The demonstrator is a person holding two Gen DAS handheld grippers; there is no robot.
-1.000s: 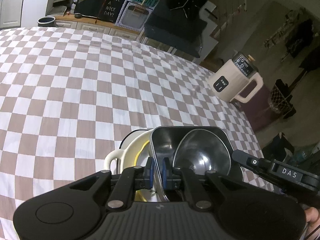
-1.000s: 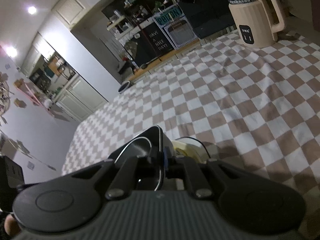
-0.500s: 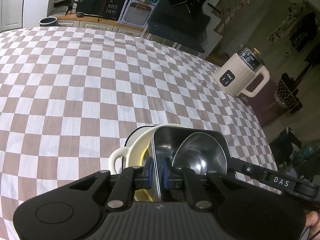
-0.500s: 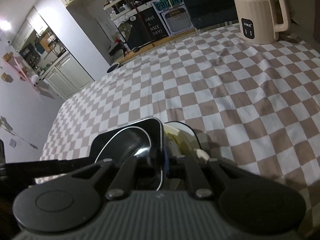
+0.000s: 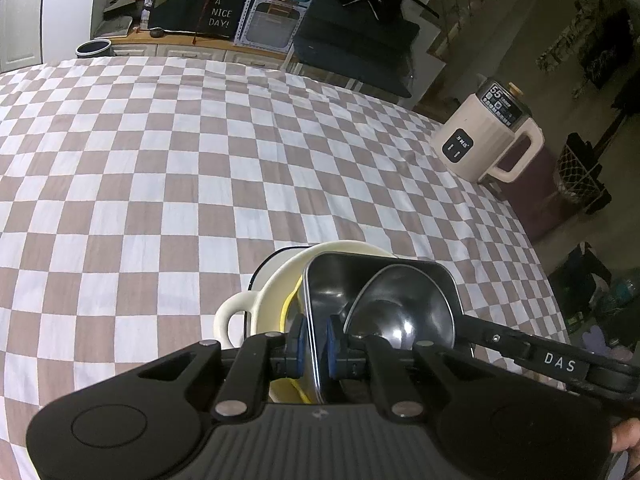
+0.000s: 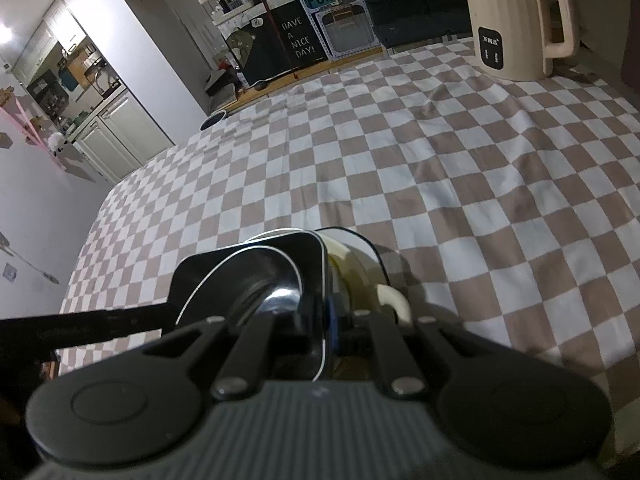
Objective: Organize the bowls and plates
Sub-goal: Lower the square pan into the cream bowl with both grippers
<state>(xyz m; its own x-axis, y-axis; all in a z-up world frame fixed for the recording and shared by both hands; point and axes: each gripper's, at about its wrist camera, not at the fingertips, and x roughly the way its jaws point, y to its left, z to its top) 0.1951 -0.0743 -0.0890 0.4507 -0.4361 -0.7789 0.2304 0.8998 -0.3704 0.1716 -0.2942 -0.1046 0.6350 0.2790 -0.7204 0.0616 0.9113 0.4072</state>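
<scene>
Both grippers — left (image 5: 314, 346), right (image 6: 326, 330) — pinch the glossy, square steel tray's (image 5: 340, 280) thin rims.

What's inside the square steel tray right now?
A round steel bowl sits nested in the square steel tray, which itself rests in the cream handled pot. The tray floor beneath the bowl is covered, so anything under it can't be seen.

The square stainless-steel tray (image 5: 344, 280), with the round steel bowl (image 5: 400, 312) inside, has been levelled. The cream electric kettle (image 6: 516, 28) is framed nearer the right camera's upper corner.
</scene>
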